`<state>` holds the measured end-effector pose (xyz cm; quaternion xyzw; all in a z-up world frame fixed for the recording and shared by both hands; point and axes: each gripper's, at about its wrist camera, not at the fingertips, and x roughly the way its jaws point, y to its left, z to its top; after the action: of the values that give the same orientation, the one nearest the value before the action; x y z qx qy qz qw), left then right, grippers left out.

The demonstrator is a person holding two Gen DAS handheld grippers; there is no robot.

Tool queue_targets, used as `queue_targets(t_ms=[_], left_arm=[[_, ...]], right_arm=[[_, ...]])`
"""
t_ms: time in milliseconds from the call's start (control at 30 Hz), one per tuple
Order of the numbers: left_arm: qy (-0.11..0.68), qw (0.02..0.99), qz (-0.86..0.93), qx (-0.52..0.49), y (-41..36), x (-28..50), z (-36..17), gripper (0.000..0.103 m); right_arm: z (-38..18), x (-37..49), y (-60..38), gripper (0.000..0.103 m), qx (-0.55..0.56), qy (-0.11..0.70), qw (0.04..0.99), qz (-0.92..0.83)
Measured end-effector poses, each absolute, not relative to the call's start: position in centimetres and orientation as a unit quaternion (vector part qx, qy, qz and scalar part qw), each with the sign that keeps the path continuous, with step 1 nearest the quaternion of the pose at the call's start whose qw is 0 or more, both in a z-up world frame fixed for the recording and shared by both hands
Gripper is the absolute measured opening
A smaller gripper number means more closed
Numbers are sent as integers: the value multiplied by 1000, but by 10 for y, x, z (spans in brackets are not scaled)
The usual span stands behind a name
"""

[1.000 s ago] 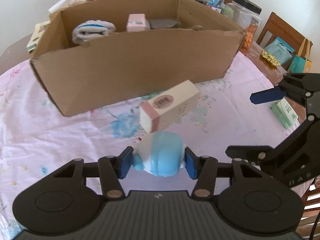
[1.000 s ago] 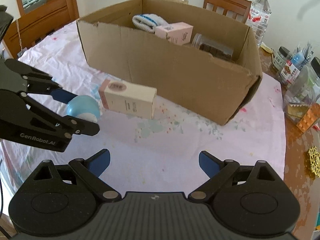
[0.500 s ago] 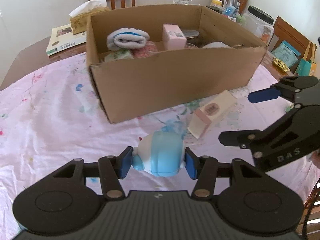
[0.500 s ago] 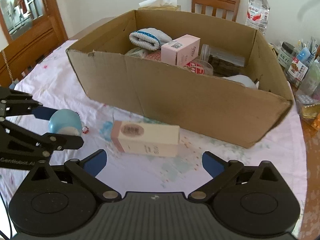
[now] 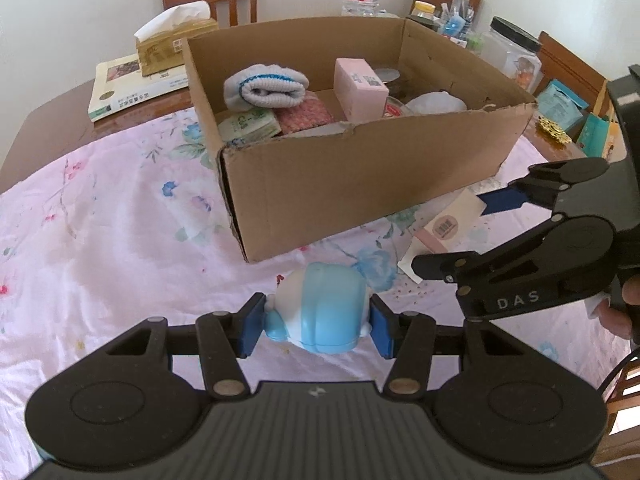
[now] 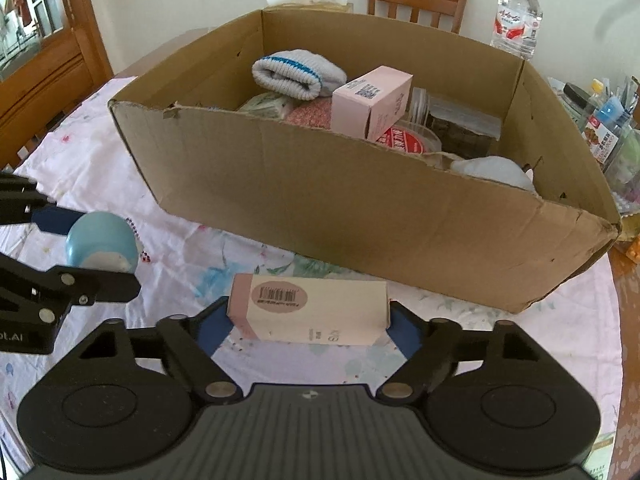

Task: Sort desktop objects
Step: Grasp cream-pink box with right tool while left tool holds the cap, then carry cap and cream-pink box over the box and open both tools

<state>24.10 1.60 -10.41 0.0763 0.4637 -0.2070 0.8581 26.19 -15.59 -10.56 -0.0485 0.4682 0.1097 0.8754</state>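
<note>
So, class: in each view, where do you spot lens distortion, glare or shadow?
Left wrist view: fisheye bends the cardboard box, dark vignette corners, soft shadow under the blue toy. Right wrist view: bright window glare top left, curved table edge.

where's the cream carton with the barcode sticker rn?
The cream carton lies between the right gripper jaws on the floral tablecloth, just in front of the cardboard box; the blue toy sits to its left.

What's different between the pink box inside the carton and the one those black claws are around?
The pink box in the carton is pink all over and leans among other items. The cream box is pink only at one end and lies flat on the tablecloth between the right gripper's fingers. Both are small cardboard boxes bearing barcodes.
</note>
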Motion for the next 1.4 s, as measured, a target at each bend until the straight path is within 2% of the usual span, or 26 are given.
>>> queue_targets(t_ms=[267, 967, 1400], left_arm=[[452, 861, -216, 86, 13, 238, -88, 53], [387, 881, -254, 96, -33, 256, -9, 53], [373, 889, -250, 92, -51, 299, -2, 54]], right_arm=[[-90, 255, -159, 83, -65, 466, 875, 116], [15, 242, -195, 83, -120, 399, 898, 144], [28, 278, -215, 83, -135, 383, 906, 119]])
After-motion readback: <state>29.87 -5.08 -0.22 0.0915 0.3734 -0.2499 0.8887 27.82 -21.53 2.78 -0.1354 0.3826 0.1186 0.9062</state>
